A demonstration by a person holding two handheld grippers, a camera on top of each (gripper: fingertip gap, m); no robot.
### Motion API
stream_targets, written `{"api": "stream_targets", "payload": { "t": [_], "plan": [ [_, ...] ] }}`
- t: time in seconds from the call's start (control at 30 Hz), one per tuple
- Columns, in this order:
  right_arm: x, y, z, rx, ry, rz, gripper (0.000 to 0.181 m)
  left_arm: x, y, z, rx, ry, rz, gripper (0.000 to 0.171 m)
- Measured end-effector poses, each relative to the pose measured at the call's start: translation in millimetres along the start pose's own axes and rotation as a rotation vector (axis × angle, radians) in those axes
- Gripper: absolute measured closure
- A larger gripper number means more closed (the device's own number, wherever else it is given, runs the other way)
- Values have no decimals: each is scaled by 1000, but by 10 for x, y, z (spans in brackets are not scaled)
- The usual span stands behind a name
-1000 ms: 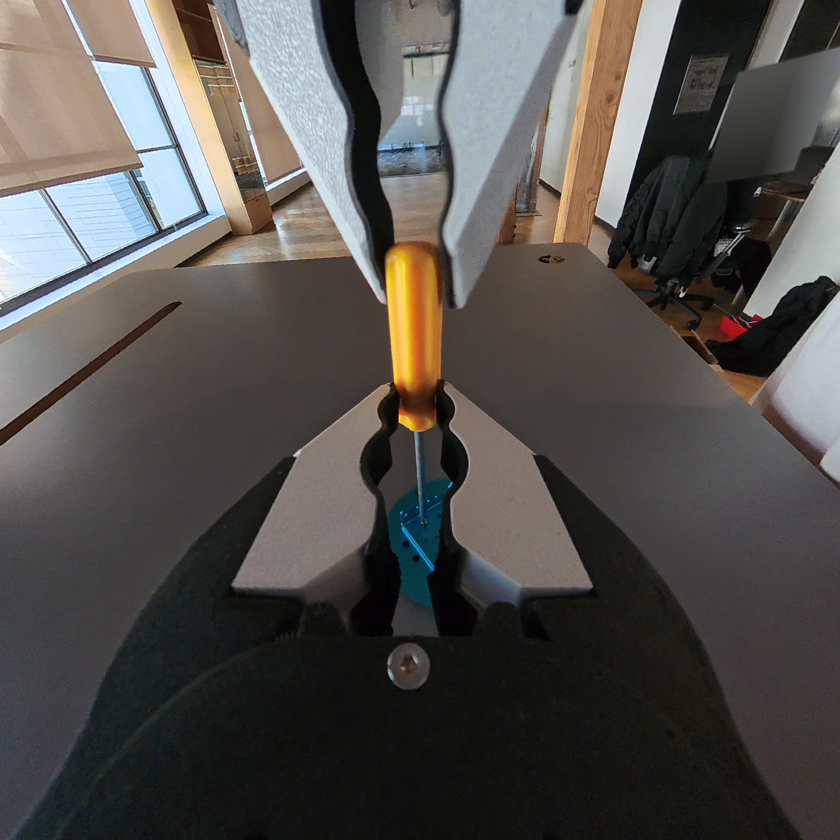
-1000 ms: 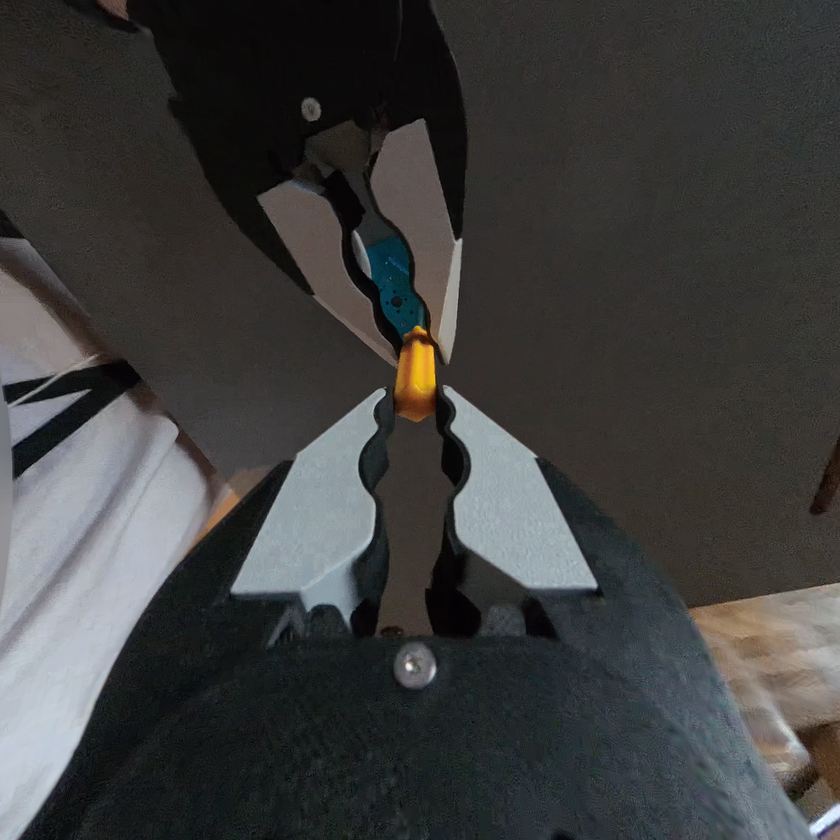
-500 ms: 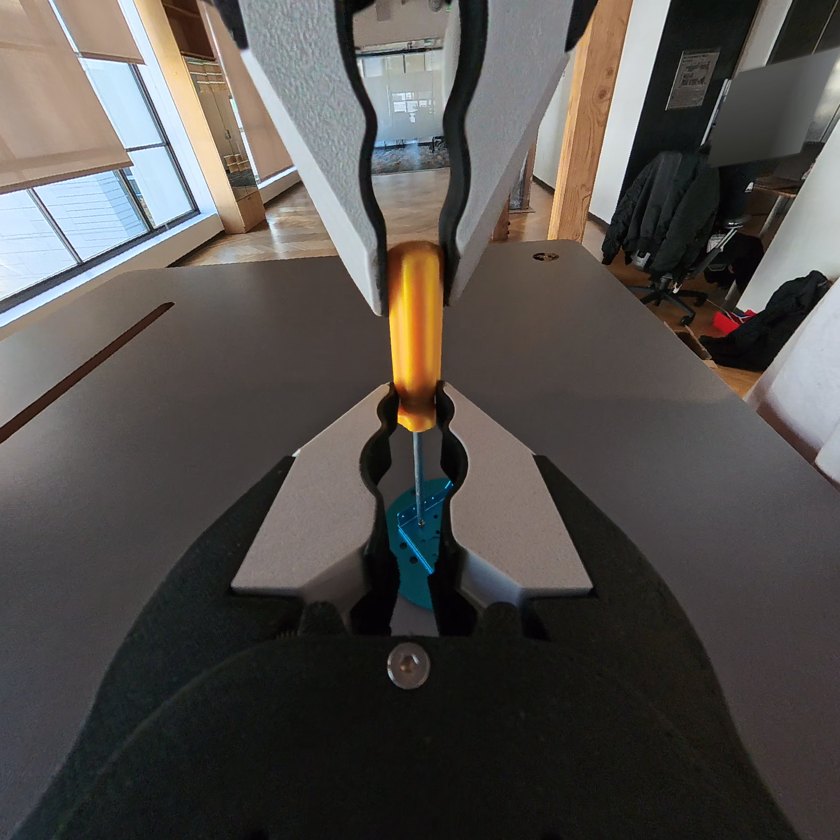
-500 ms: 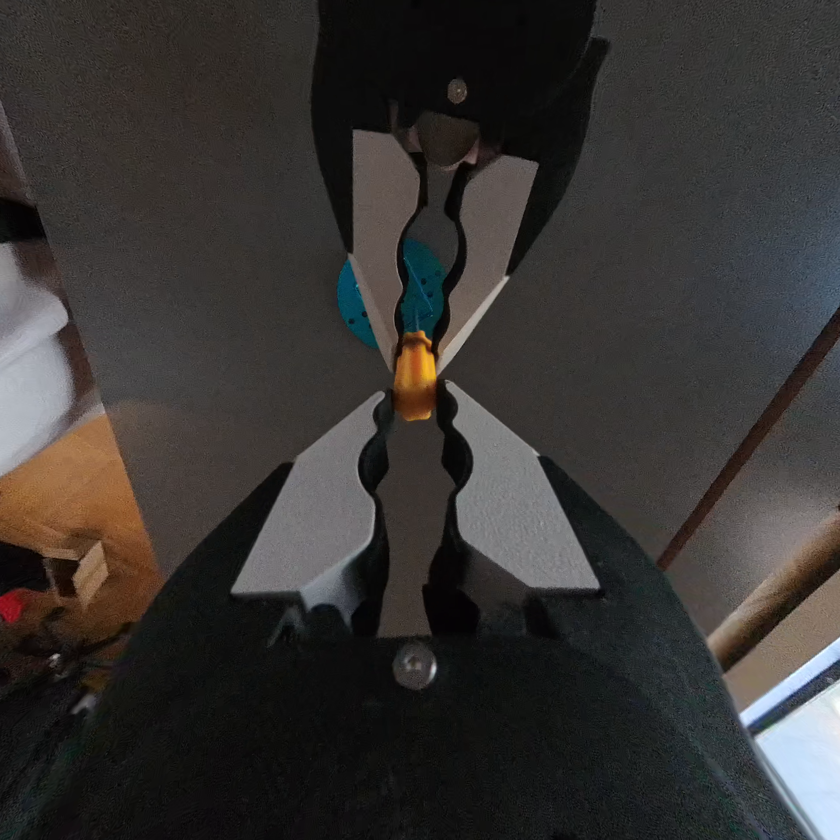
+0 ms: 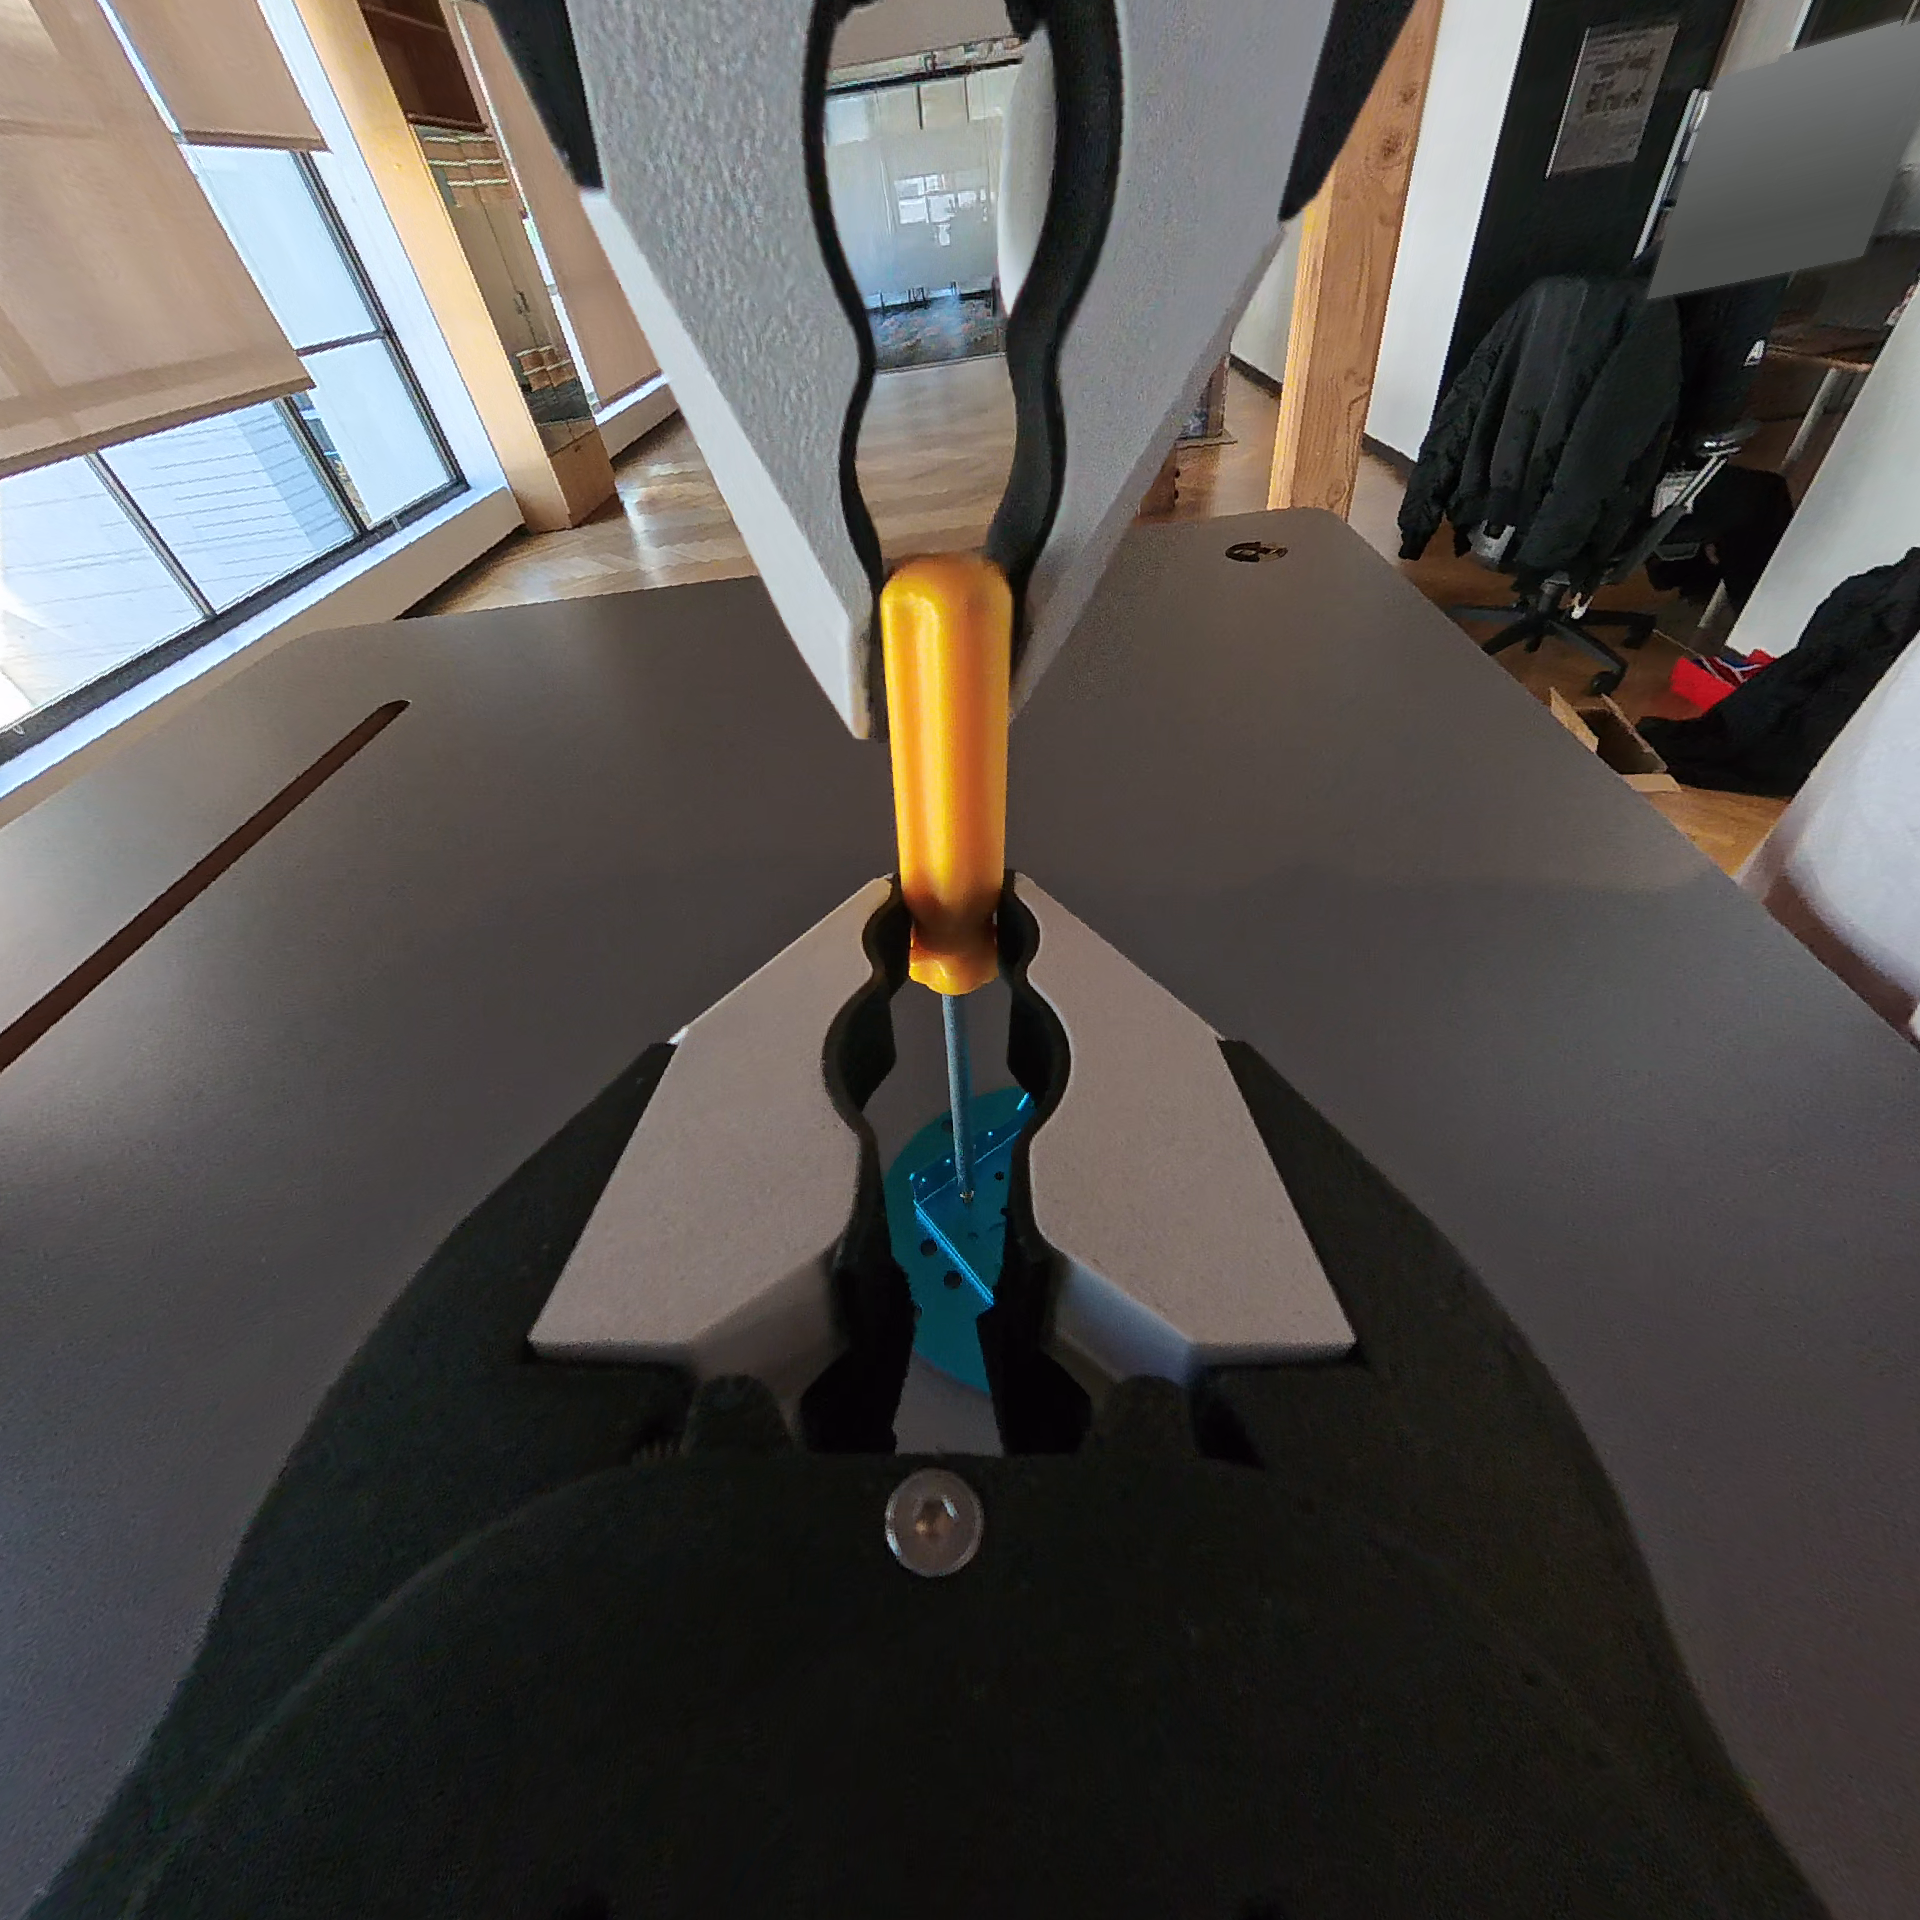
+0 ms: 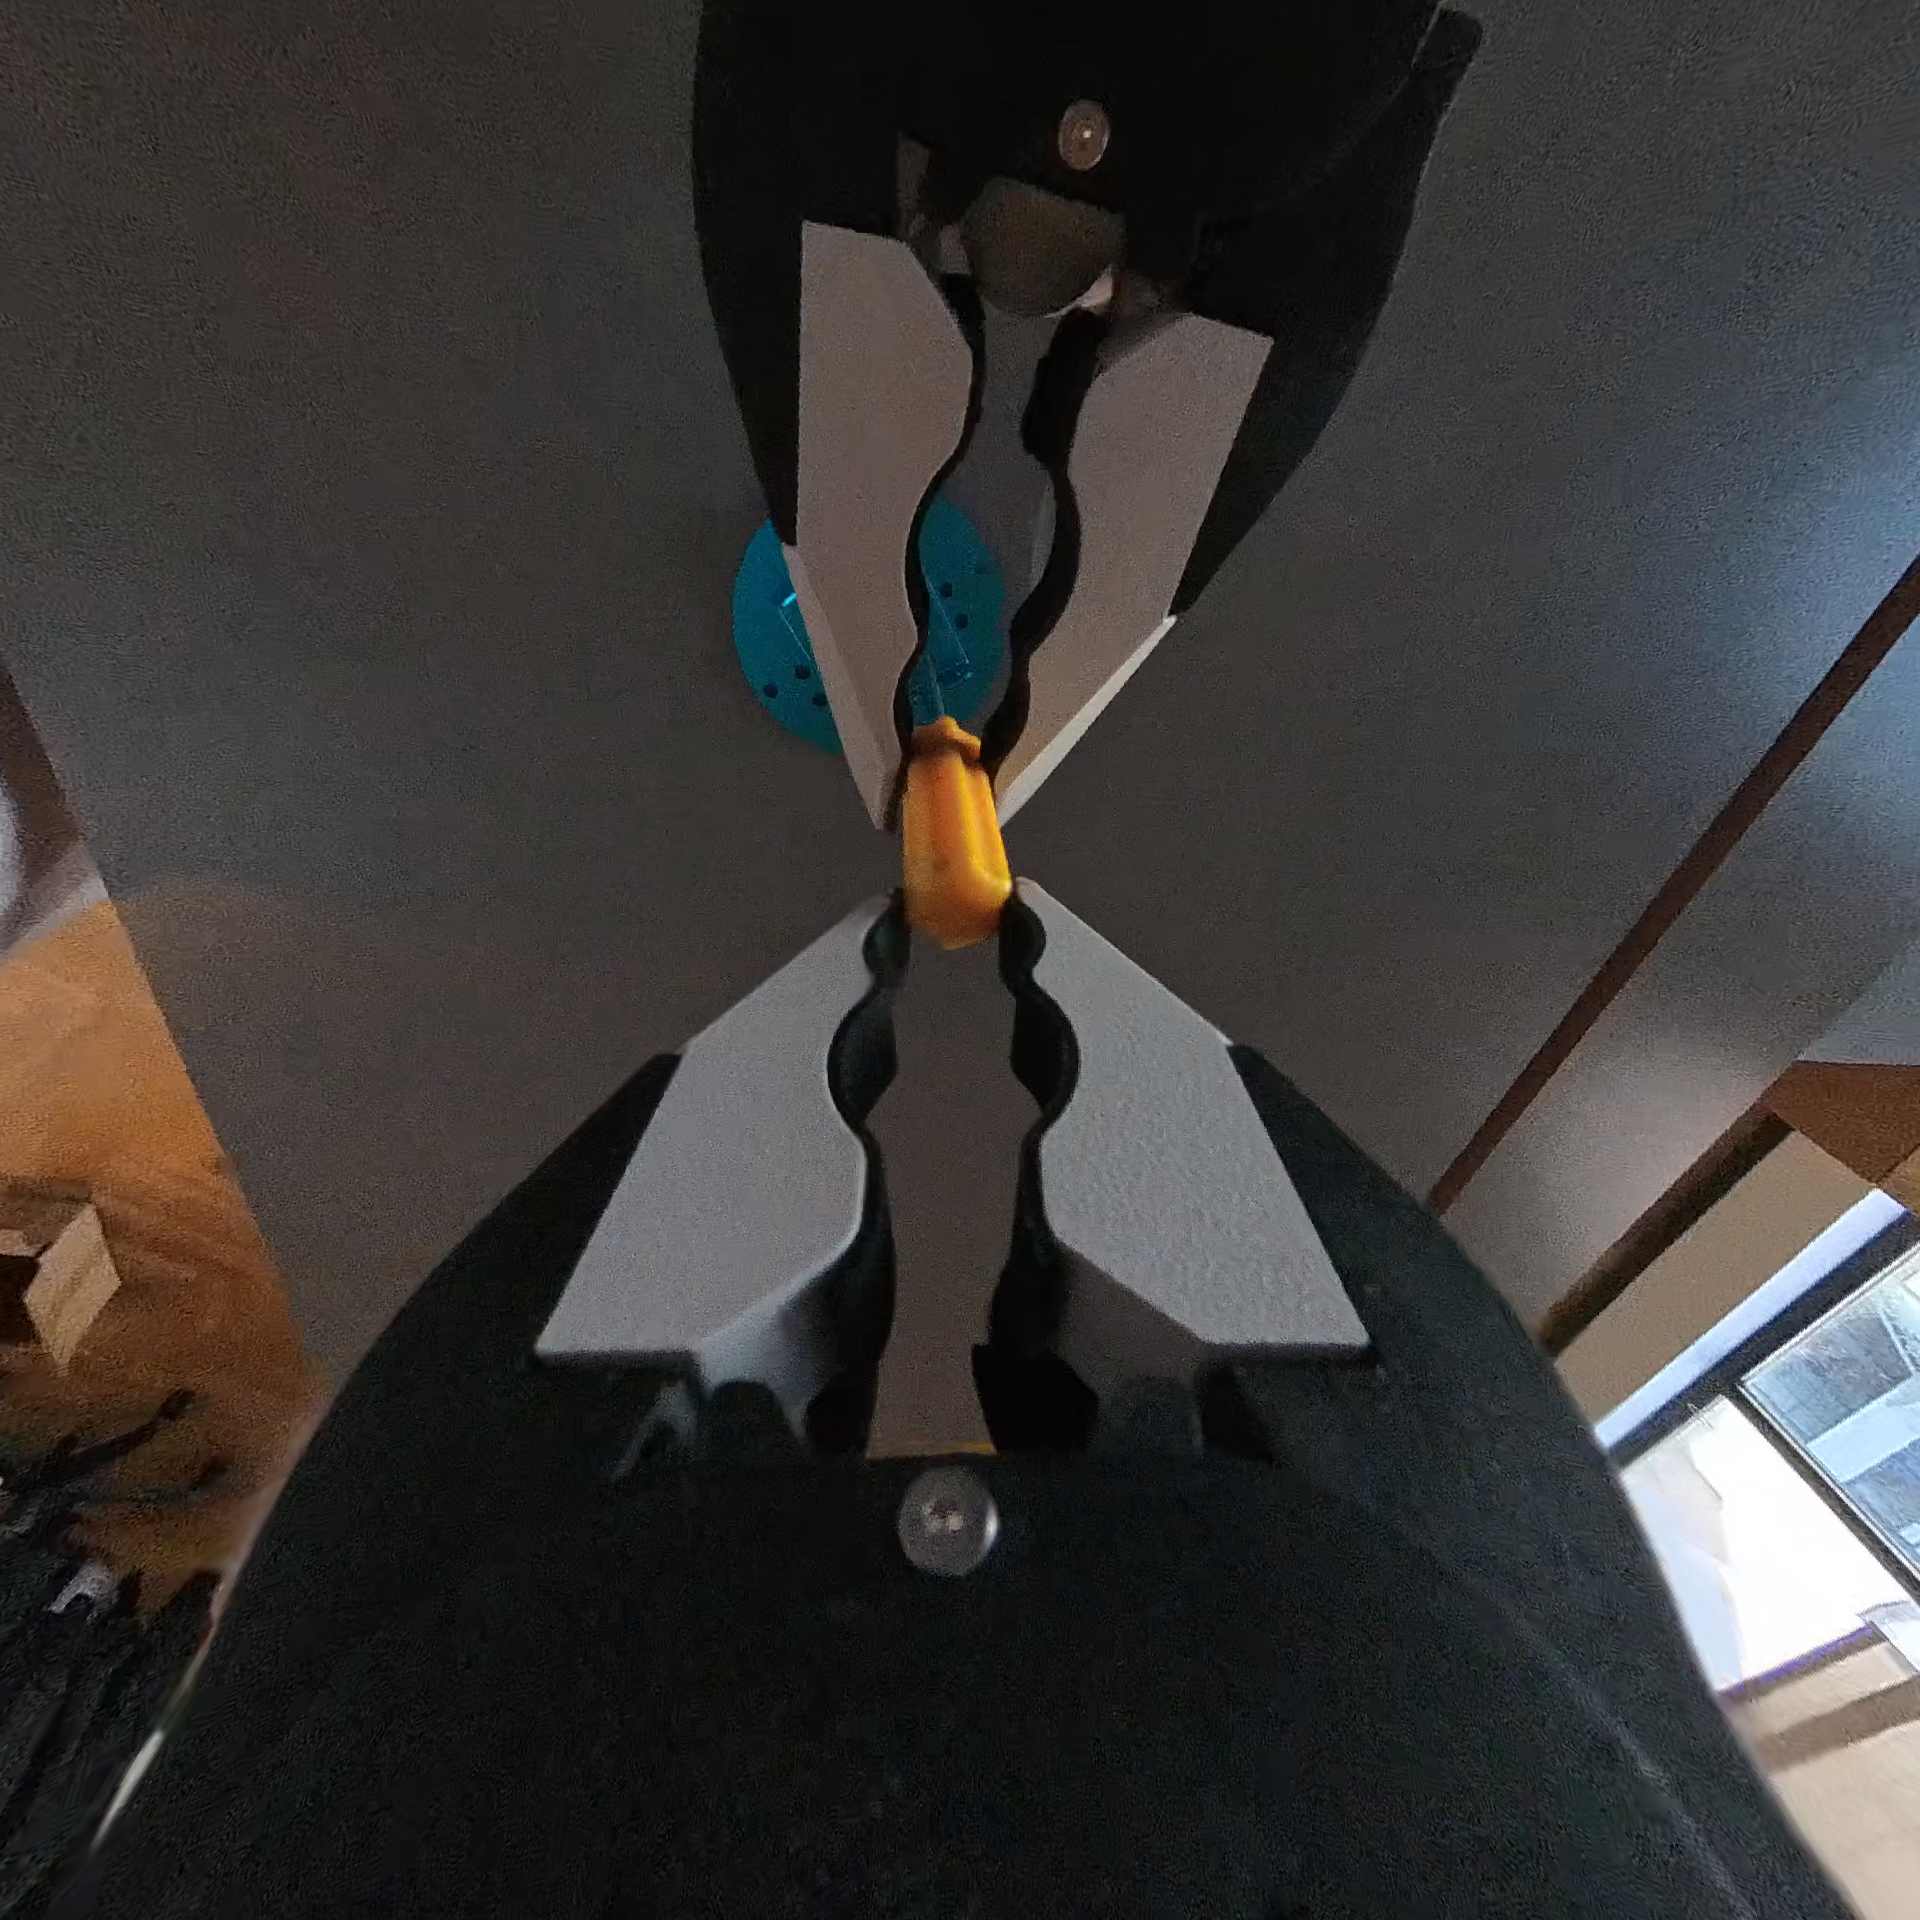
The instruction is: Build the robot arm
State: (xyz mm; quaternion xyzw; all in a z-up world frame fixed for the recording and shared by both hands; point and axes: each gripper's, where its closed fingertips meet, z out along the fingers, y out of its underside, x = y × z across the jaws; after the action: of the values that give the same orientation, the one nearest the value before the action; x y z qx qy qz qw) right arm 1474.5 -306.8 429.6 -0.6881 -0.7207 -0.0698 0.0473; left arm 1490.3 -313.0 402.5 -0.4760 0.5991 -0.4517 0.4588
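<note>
An orange-handled screwdriver (image 5: 945,769) stands upright, and its thin shaft tip rests on a blue angle bracket (image 5: 940,1216). The bracket sits on a blue perforated disc (image 5: 935,1320) on the dark grey table (image 5: 416,935). My left gripper (image 5: 951,920) is shut on the lower end of the handle. My right gripper (image 5: 945,675) comes down from above, shut on the handle's top. In the right wrist view my right gripper (image 6: 951,914) grips the handle (image 6: 951,852). Beyond it are the left gripper (image 6: 940,800) and the disc (image 6: 769,644).
A long slot (image 5: 208,873) cuts the table at the left. Beyond the table's far edge are a wooden post (image 5: 1340,260), an office chair draped with dark jackets (image 5: 1558,436) and large windows (image 5: 208,499) at the left.
The right wrist view has swung around the screwdriver's axis, so the right gripper has turned about the handle. The left gripper, the disc and the bracket have stayed in place.
</note>
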Motion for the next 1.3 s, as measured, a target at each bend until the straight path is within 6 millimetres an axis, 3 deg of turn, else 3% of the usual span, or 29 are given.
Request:
{"api": "stream_targets", "payload": {
  "t": [0.1, 0.23, 0.27, 0.37, 0.43, 0.53, 0.63, 0.8, 0.97, 1.07, 1.13, 1.3],
  "plan": [
    [-14, 7, 6, 5, -86, 193, 166, -11, -2, 1, 2, -3, -17, 156],
    [-33, -54, 14, 49, -164, 633, 166, -42, 6, 23, -10, -31, -13, 156],
    [-47, -63, 14, 55, -167, 644, 166, -37, 7, 21, -12, -32, -4, 156],
    [-43, -55, 8, 57, -136, 497, 163, -32, 10, 14, -12, -24, -7, 156],
    [7, -123, -41, 116, -111, 346, 136, -33, 11, 13, -11, -19, -11, 156],
    [73, -172, -118, 171, -41, 137, 150, -25, 10, 21, -13, -18, -5, 156],
    [69, -53, -59, 82, -24, 31, 161, -21, 9, 24, -11, -16, -4, 156],
    [25, -60, -40, 63, -62, 81, 166, -17, 9, 20, -11, -14, -3, 156],
    [-16, -134, -32, 76, -141, 601, 165, -31, 15, 41, -31, -36, 19, 157],
    [-25, -138, -38, 67, -128, 493, 164, -20, 15, 32, -28, -27, 10, 158],
    [46, -158, -60, 82, -70, 328, 150, -18, 14, 30, -25, -22, 4, 158],
    [16, -182, -48, 95, -27, 51, 165, 1, 12, 39, -25, -16, 7, 158]
  ]
}}
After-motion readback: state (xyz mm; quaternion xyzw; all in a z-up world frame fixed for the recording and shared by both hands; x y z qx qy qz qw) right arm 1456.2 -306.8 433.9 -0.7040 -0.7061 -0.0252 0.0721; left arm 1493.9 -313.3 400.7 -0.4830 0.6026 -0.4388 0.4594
